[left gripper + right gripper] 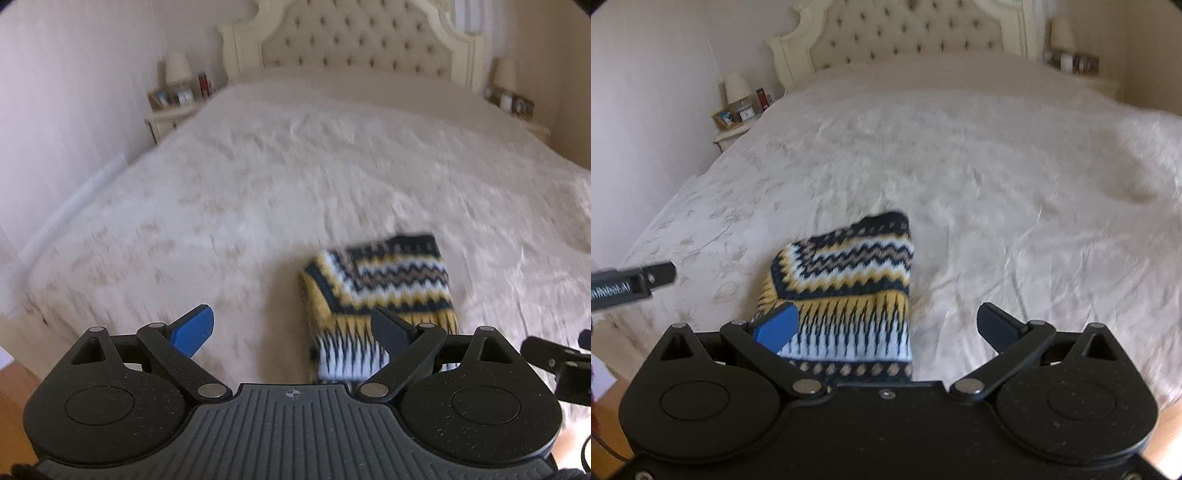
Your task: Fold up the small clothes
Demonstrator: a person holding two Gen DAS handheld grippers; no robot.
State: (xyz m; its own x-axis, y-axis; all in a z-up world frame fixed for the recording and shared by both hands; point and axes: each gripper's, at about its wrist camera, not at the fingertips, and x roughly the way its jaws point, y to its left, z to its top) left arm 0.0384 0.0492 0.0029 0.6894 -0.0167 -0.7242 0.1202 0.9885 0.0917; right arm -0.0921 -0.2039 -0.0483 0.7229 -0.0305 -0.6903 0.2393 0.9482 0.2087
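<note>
Knit wool, zigzag bands of navy, yellow, white and tan: a small sweater lying on the bed, near the foot edge, already doubled into a compact rectangle. Cream bedspread under it, wrinkled, faint floral print. Both views are motion-blurred, so fine detail is soft.

Left tongs spread wide, nothing between the jaws; the sweater sits ahead and to the right of them, the dark right finger overlapping its near white-fringed band in view, contact not clear. Right tongs also spread wide and empty; the sweater is ahead and left, the blue finger pad over its near left corner, touching or just above, cannot tell which.

Handling, as a guess: light, soft, thick and floppy, no stiffness. The fuzzy knit should grip well on the pads, not slippery. Layers will slide apart if only the top ply is pinched. Nothing fragile, though loops could snag.

Where to take it: near corners or the folded left edge, biting through all layers, one tong per corner so the rectangle stays square. It looks close to finished; perhaps one more fold or a tidy-up is left.

Tufted headboard and nightstand far behind, irrelevant.
</note>
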